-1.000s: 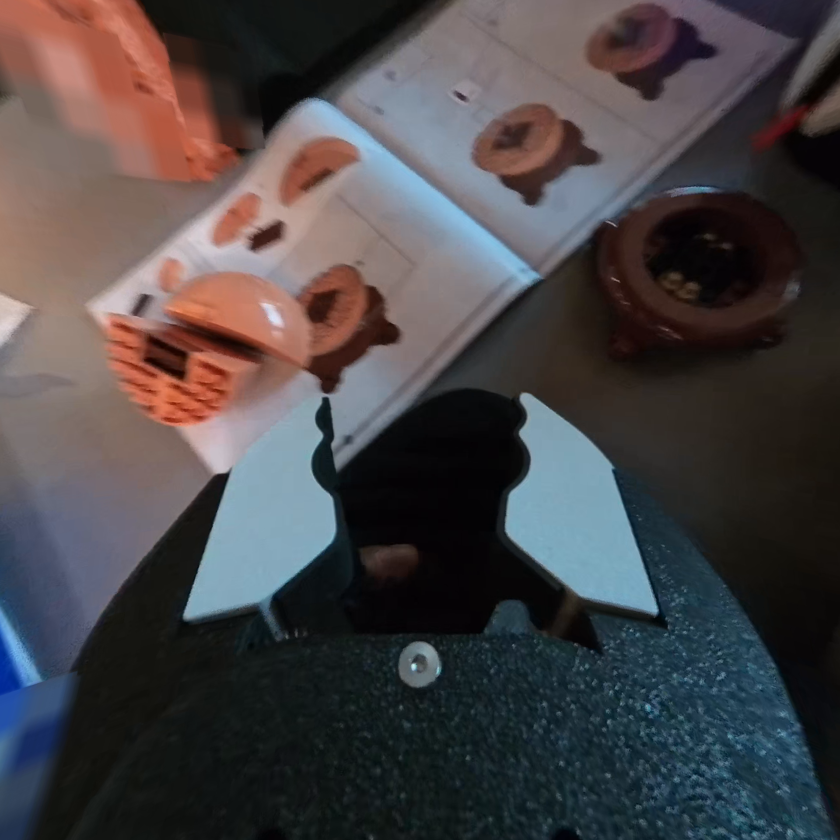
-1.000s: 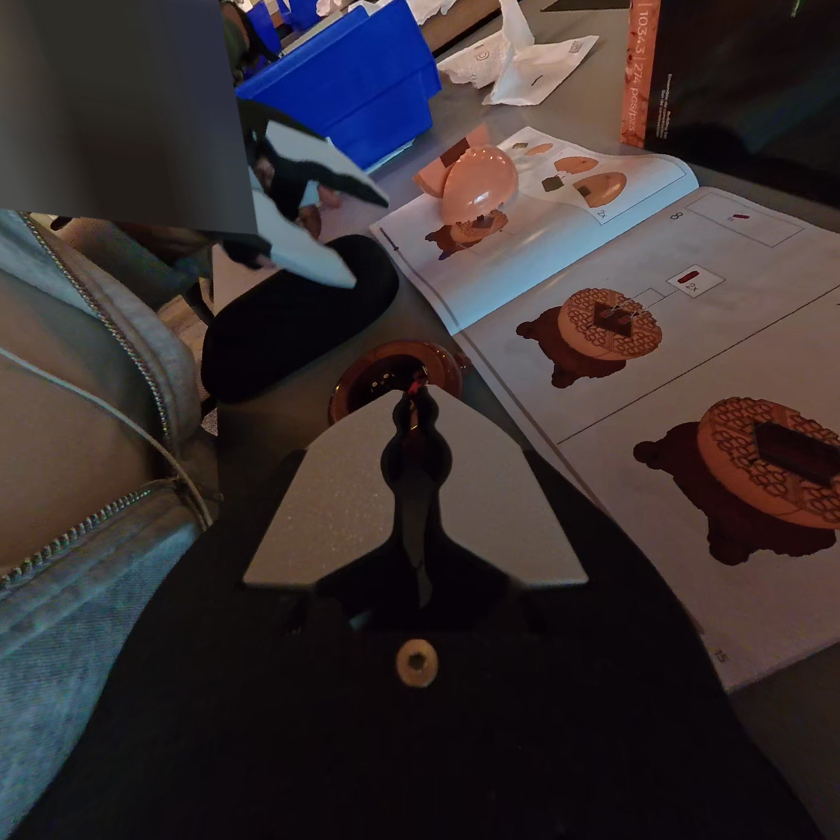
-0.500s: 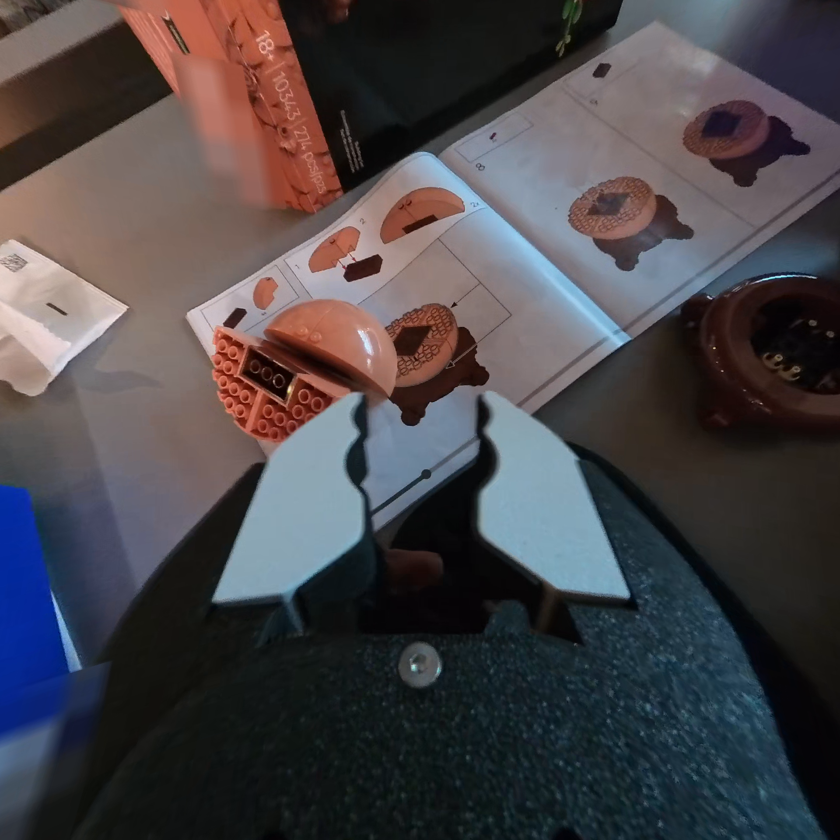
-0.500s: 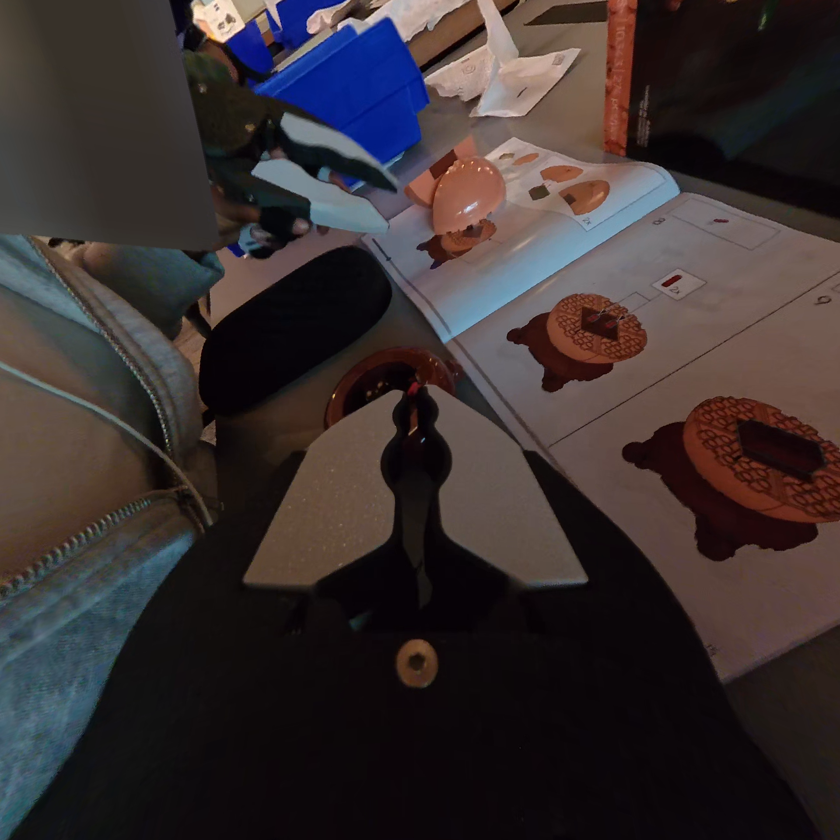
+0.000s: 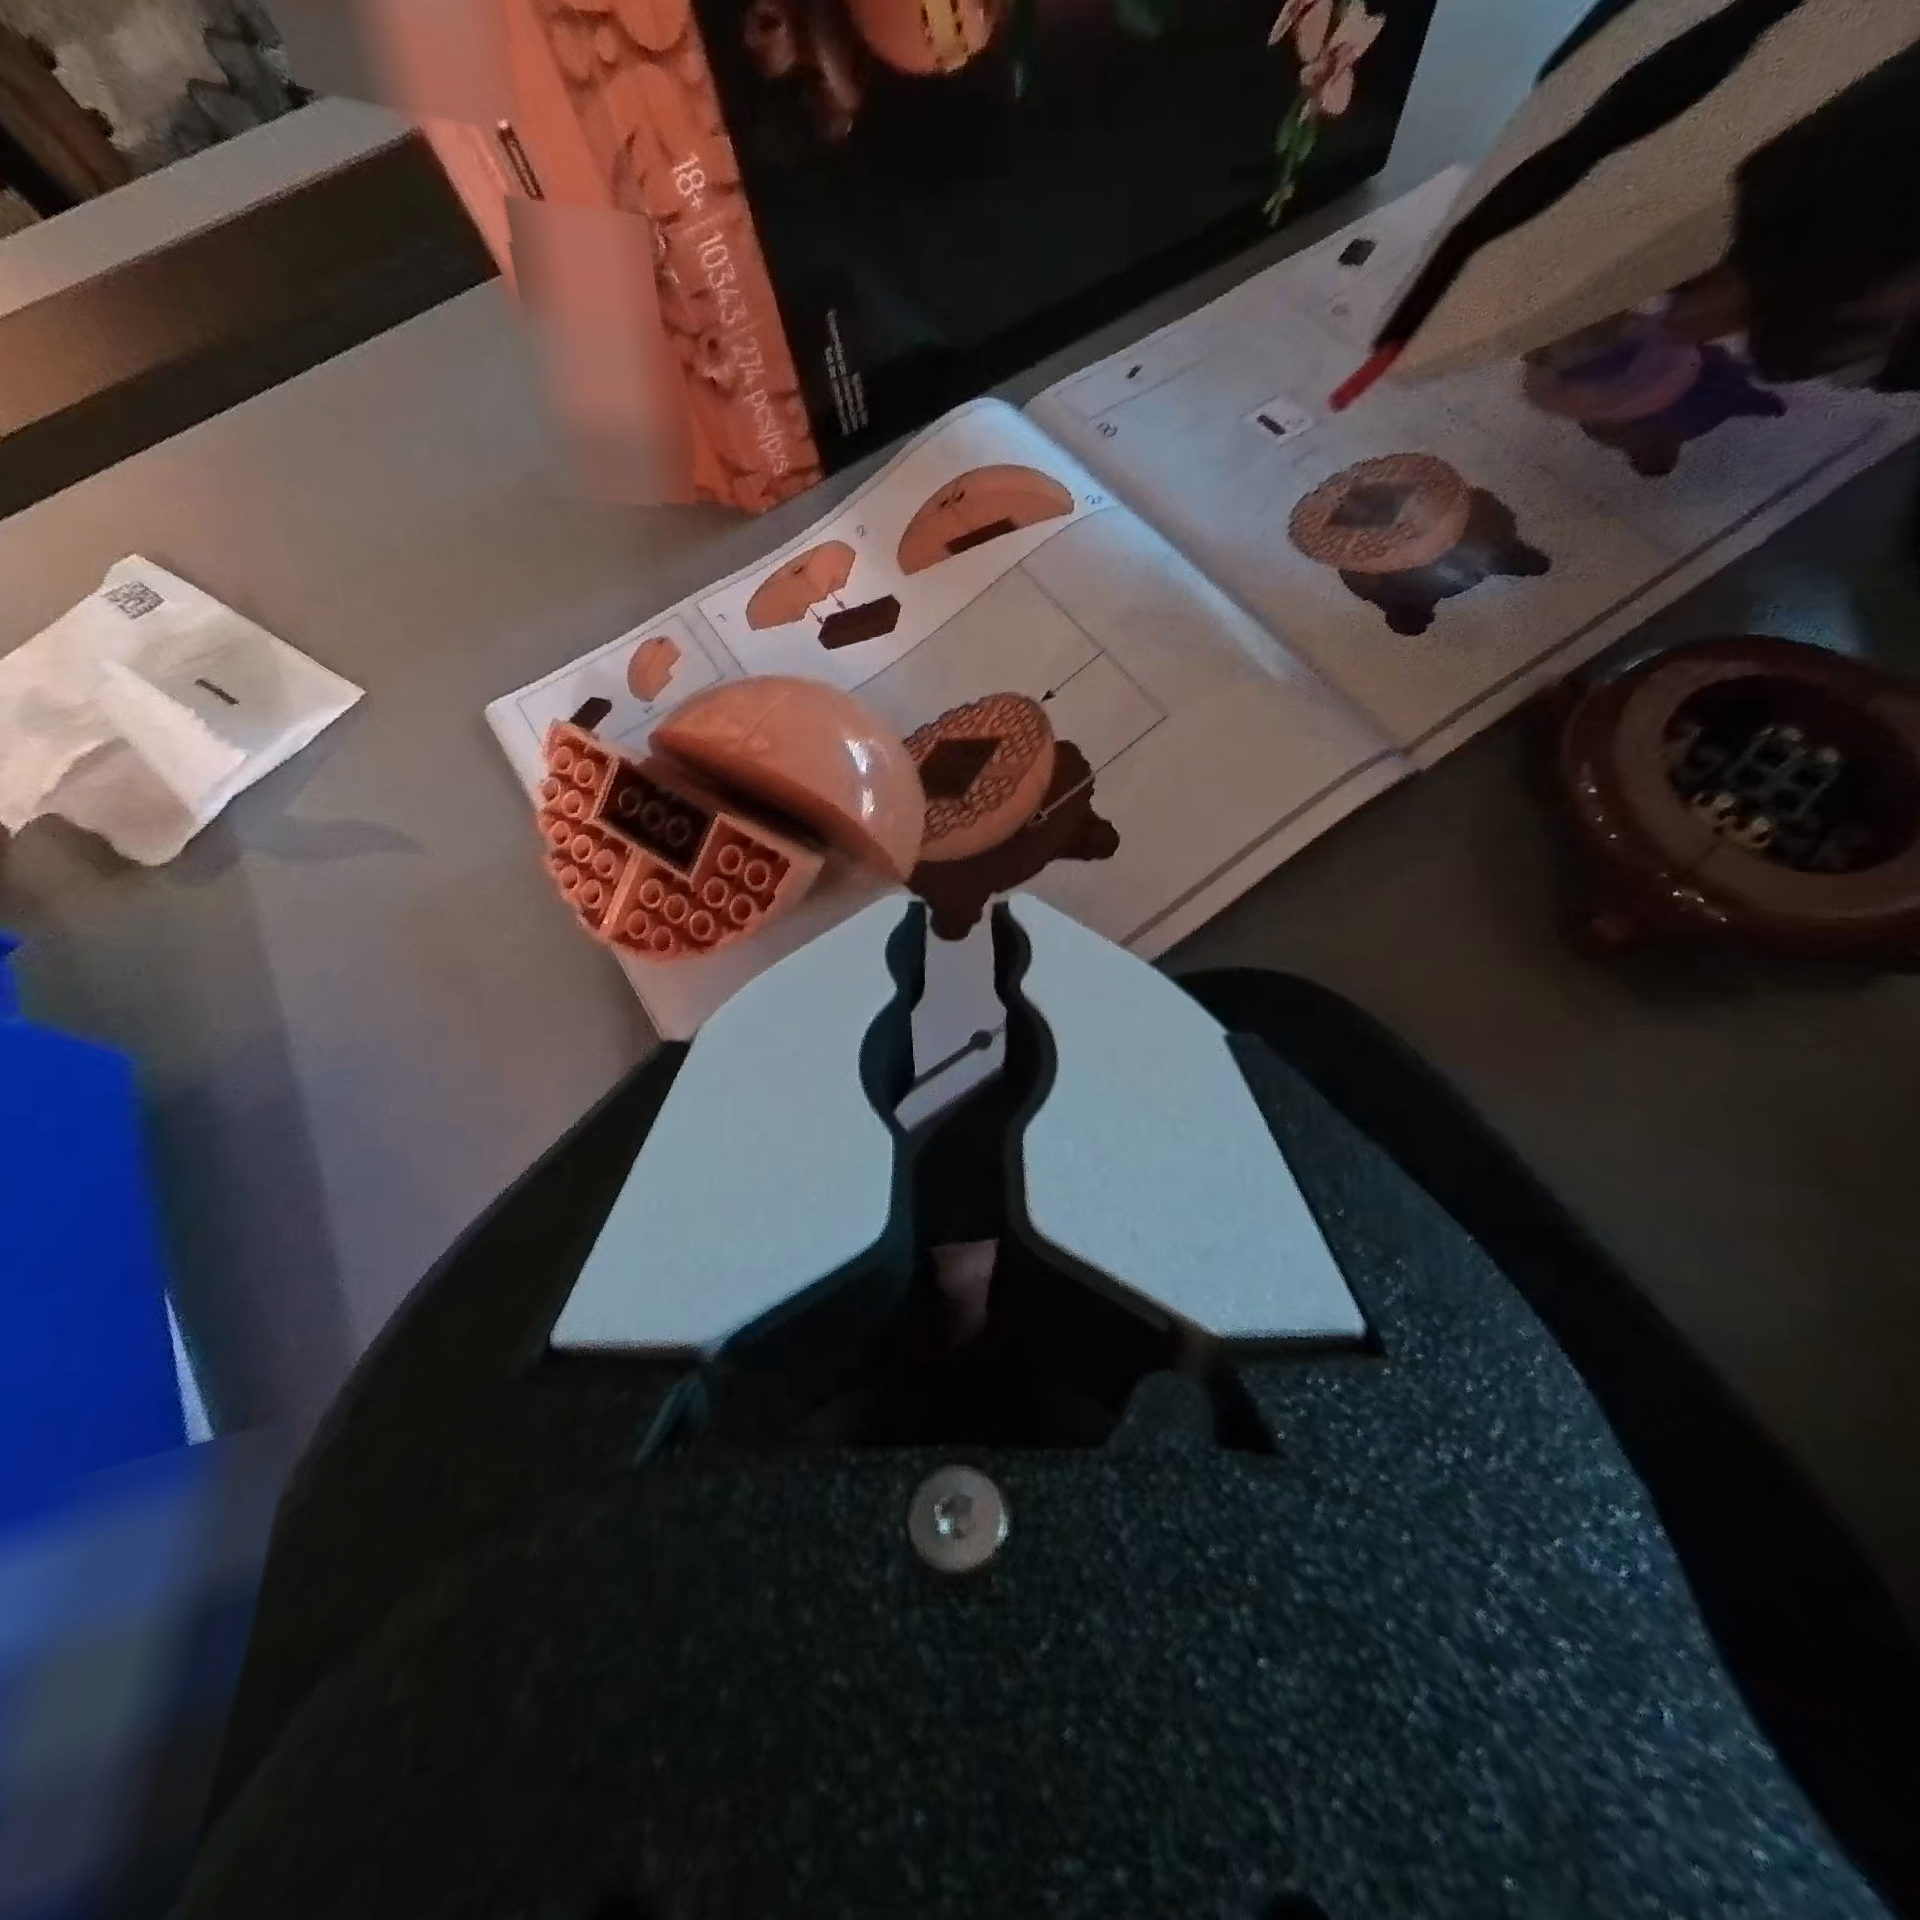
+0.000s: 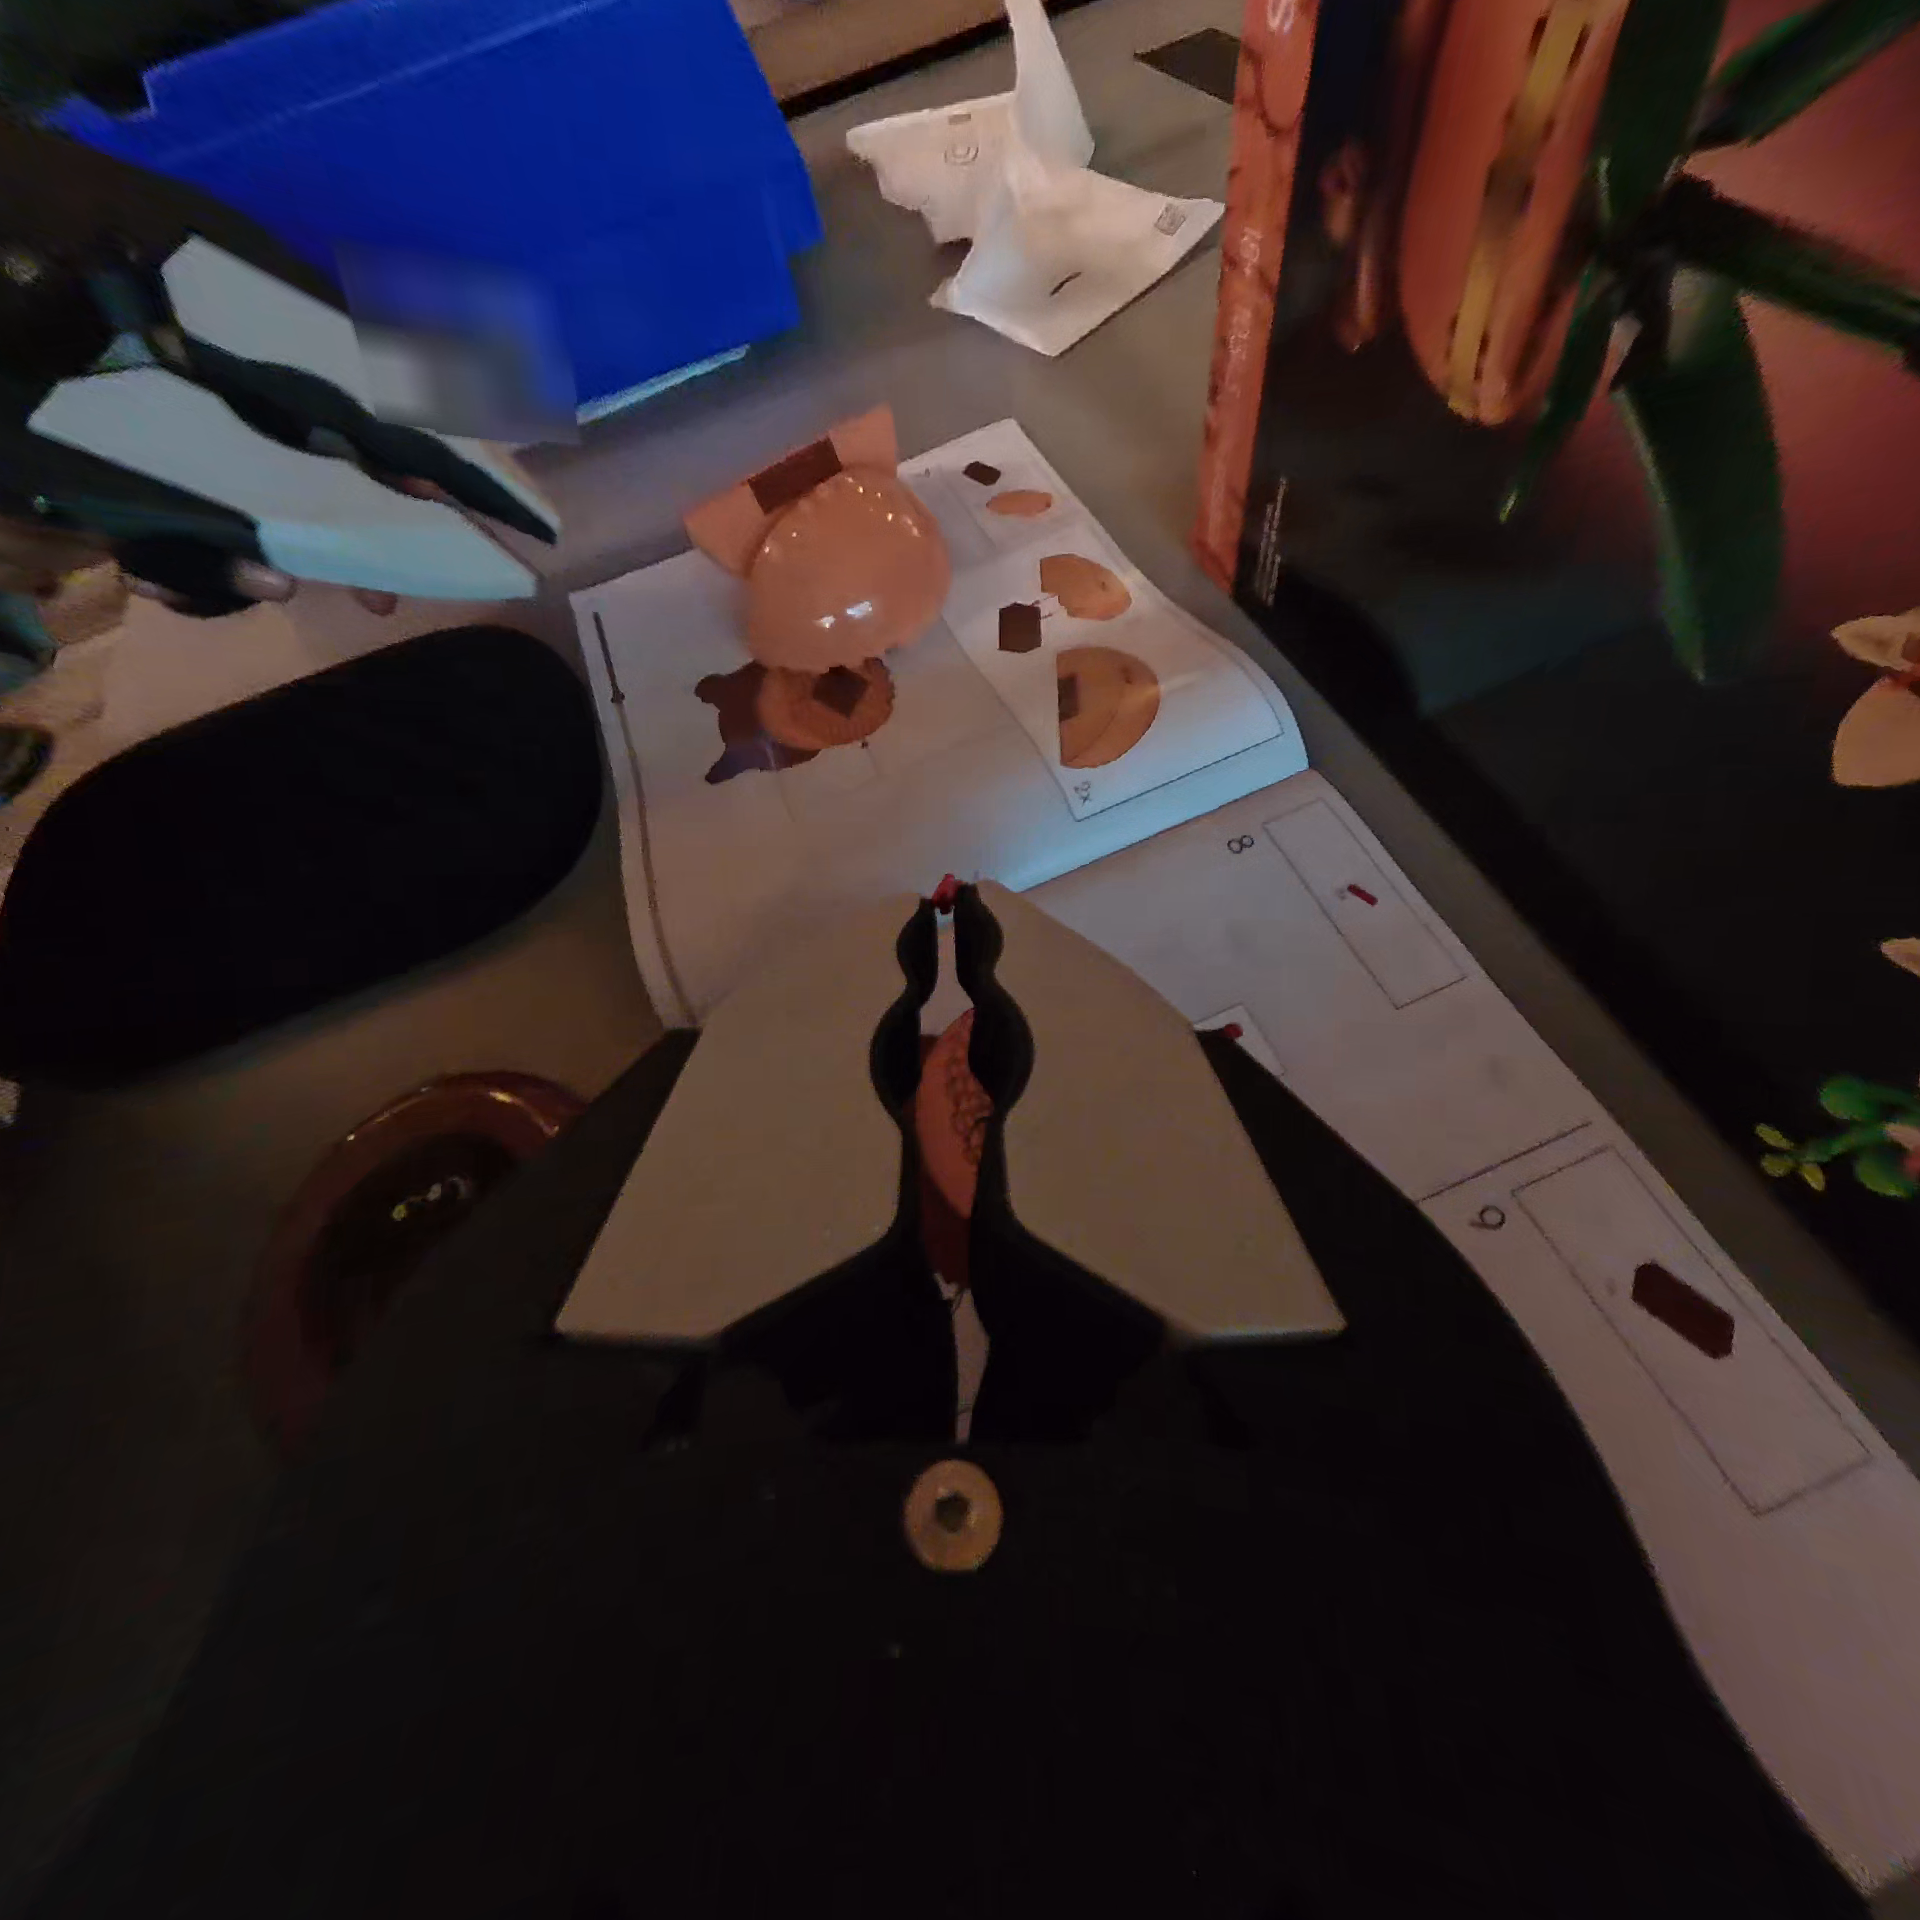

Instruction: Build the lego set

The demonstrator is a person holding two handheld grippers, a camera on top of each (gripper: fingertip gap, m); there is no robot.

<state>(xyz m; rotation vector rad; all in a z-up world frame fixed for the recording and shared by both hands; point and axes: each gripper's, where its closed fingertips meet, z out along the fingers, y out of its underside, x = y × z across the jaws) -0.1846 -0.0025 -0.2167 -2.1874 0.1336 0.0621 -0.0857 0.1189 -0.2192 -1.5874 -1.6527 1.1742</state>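
Note:
My left gripper [image 5: 956, 925] hovers over the near edge of an open instruction booklet [image 5: 1143, 644]. Its jaws stand a narrow gap apart with only the page showing between them. Just ahead and left lies a peach brick assembly [image 5: 727, 821], a smooth dome over a studded half-round plate with a dark brown brick. My right gripper [image 6: 948, 902] is shut on a small red piece [image 6: 945, 891] at its very tips, above the booklet [image 6: 935, 779]. It also shows in the left wrist view [image 5: 1382, 358] with the red piece [image 5: 1356, 379]. The left gripper shows at the left of the right wrist view [image 6: 520, 551].
A round dark brown pot [image 5: 1756, 790] sits right of the booklet. A tall orange and black box [image 5: 935, 208] stands behind it. A torn white bag [image 5: 156, 707] lies far left. A blue bin [image 6: 468, 187] and a black oval pad [image 6: 281, 852] are on the left. There is about 15 cm between the tips of the two grippers. It is some 12 cm from my right tips to the round dark brown pot [image 5: 1756, 790].
My left jaws have closed from wide to a narrow gap with nothing between them. My right gripper has moved from over the brown pot out above the booklet, still holding the red piece.

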